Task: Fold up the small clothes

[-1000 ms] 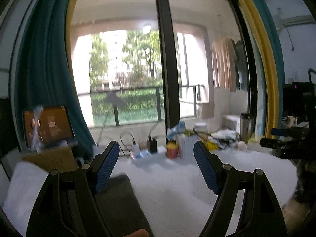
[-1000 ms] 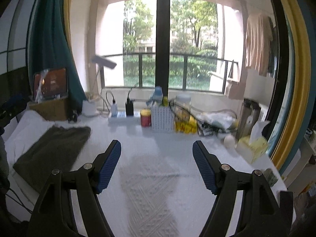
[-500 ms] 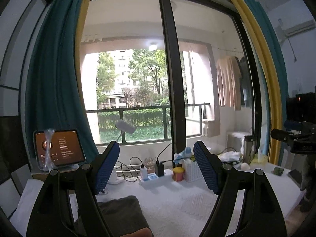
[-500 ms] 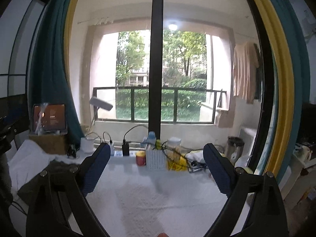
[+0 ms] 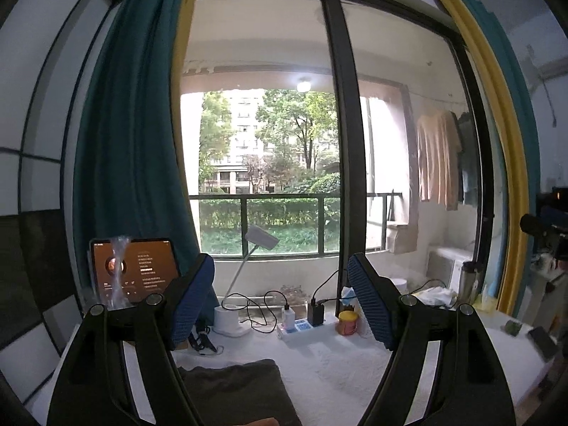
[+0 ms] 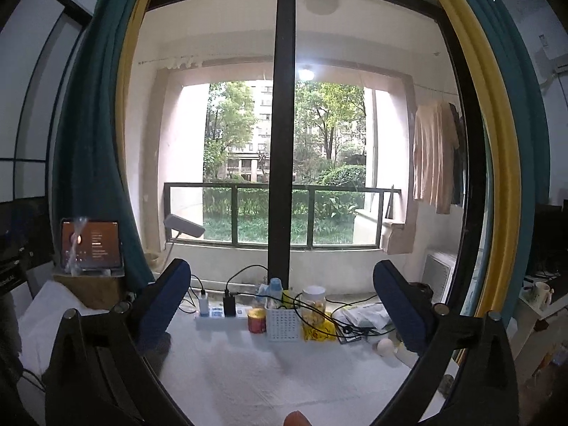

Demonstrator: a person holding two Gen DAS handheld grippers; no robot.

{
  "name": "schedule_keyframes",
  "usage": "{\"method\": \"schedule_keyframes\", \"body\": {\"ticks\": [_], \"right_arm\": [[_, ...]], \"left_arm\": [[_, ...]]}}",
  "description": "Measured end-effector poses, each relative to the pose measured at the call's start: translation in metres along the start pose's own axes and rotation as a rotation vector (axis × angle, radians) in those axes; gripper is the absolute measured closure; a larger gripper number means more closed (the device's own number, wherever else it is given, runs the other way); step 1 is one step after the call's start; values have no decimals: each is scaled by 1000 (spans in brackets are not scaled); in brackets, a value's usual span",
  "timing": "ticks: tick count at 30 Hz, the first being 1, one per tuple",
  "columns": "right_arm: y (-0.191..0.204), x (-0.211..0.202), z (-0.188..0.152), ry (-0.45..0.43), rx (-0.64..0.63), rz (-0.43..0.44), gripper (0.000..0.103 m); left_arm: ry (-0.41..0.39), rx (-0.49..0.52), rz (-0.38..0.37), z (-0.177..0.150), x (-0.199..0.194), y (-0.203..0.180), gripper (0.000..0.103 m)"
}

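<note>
A dark grey garment [image 5: 234, 387] lies flat on the white-covered table [image 5: 337, 365], at the bottom of the left wrist view. My left gripper [image 5: 282, 301] hangs above and just behind it, pointing level at the window, open and empty. My right gripper [image 6: 282, 305] also points level over the white table [image 6: 266, 372]. Its jaws are opening and there is nothing between them. In the right wrist view only a dark patch of the garment [image 6: 156, 346] shows behind the left finger.
Along the table's far edge stand a power strip [image 6: 220, 314], a red can [image 6: 256, 321], a white basket [image 6: 283, 323], a jar [image 6: 314, 305] and a desk lamp [image 5: 230, 316]. A tablet [image 5: 135, 271] sits on a box at the left. A camera rig [image 5: 546, 230] stands at the right.
Both grippers have risen and tilted up to level, so the table and garment sit lower in both views. The right gripper's jaws have spread wider.
</note>
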State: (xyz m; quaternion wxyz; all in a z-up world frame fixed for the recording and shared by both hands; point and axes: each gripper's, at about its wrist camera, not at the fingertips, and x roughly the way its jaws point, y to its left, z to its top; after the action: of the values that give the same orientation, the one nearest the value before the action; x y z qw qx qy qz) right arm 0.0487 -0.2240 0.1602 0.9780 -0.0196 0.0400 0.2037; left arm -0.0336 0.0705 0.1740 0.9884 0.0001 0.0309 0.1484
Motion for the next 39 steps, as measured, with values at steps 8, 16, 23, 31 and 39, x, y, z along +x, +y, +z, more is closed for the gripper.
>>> {"method": "schedule_keyframes", "body": {"ticks": [8,16,23,31,39], "right_arm": [[23,-7,11,-27,-32,17,2],[35,1,2,4,-46,41,2],[32,8,-2,28,-48,51,2],[27,13,-4,45,-45,52,2],[24,14,-4,52,-44,54,2]], "left_arm": [[7,-32,12,3,-4,27,17],[6,-41,-28,-2,-7,30,17],[15,-36,-33,-6,-6,23,17],[27,-39,-45,-7,0,19,17],[30,-35,-58,-7,2,14,17]]}}
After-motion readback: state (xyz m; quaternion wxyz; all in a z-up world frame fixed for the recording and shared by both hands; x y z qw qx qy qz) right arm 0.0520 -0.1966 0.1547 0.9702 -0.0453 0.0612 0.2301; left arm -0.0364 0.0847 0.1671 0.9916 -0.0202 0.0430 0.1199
